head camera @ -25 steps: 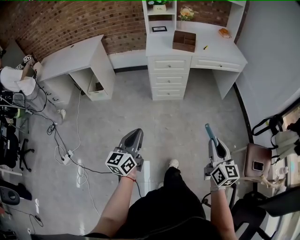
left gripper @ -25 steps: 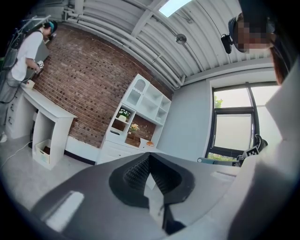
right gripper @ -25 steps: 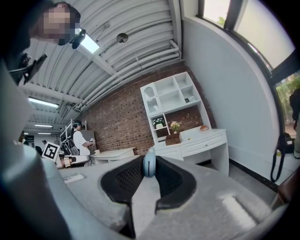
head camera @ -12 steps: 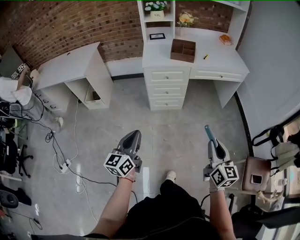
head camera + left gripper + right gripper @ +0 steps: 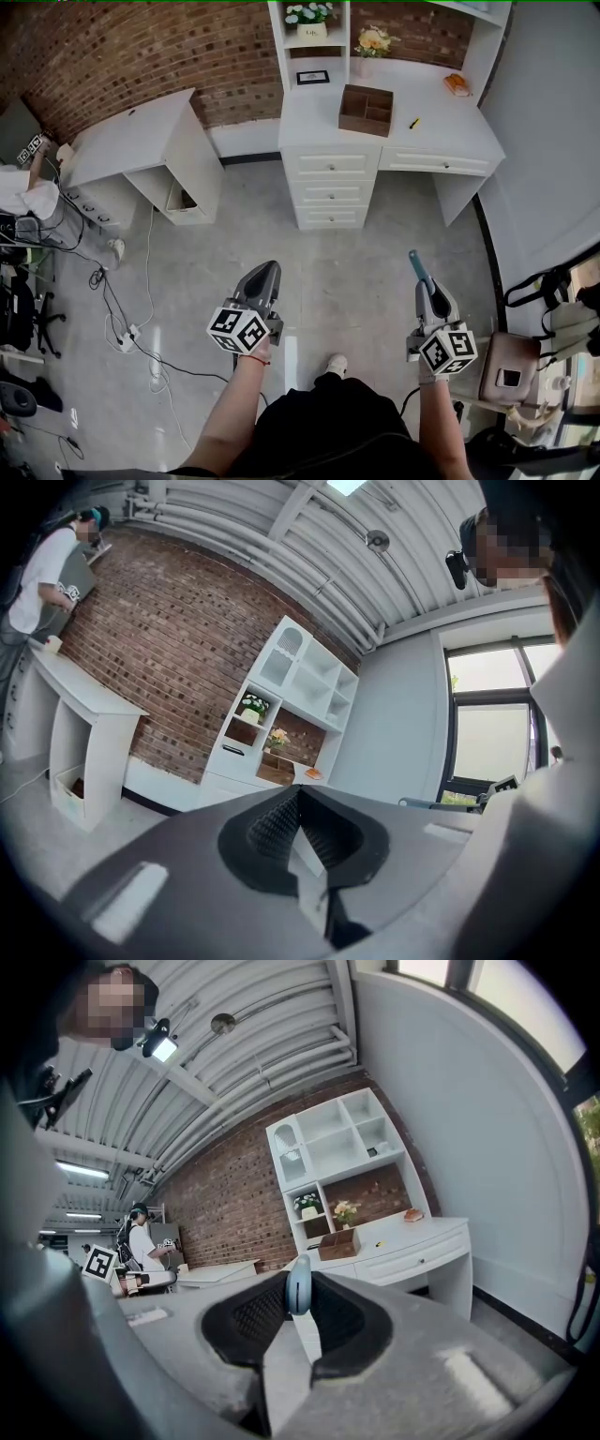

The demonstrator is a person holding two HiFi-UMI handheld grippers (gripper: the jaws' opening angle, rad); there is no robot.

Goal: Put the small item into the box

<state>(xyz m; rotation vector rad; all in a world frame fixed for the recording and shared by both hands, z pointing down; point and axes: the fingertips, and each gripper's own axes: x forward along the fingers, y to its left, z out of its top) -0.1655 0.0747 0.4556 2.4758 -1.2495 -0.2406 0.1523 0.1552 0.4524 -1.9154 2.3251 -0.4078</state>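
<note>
**Small Item Held Well Apart From the Box**

A brick wall (image 5: 122,47) backs a room with a grey floor (image 5: 356,262), where a white desk (image 5: 441,141) topped by a shelf unit stands against the far side. On its tabletop sits the open wooden box (image 5: 366,110), divided into compartments. A small yellow object (image 5: 413,122) lies just beside the box on its right, and an orange object (image 5: 457,84) lies near the back corner. Flowers (image 5: 373,40) stand behind the box.

A person, seen from above, holds both grippers out level over the floor, well apart from the desk. The right gripper (image 5: 428,281) has its jaws clamped on the small item (image 5: 298,1288), a blue-grey piece whose rounded end sticks out past the jaw tips. The left gripper (image 5: 270,270) has its jaws together with nothing between them.

A second white desk (image 5: 141,131) stands at the left against the wall, and cables (image 5: 134,332) trail across the floor near it. In the right gripper view, another person (image 5: 141,1239) in a white top stands far off at the left.
</note>
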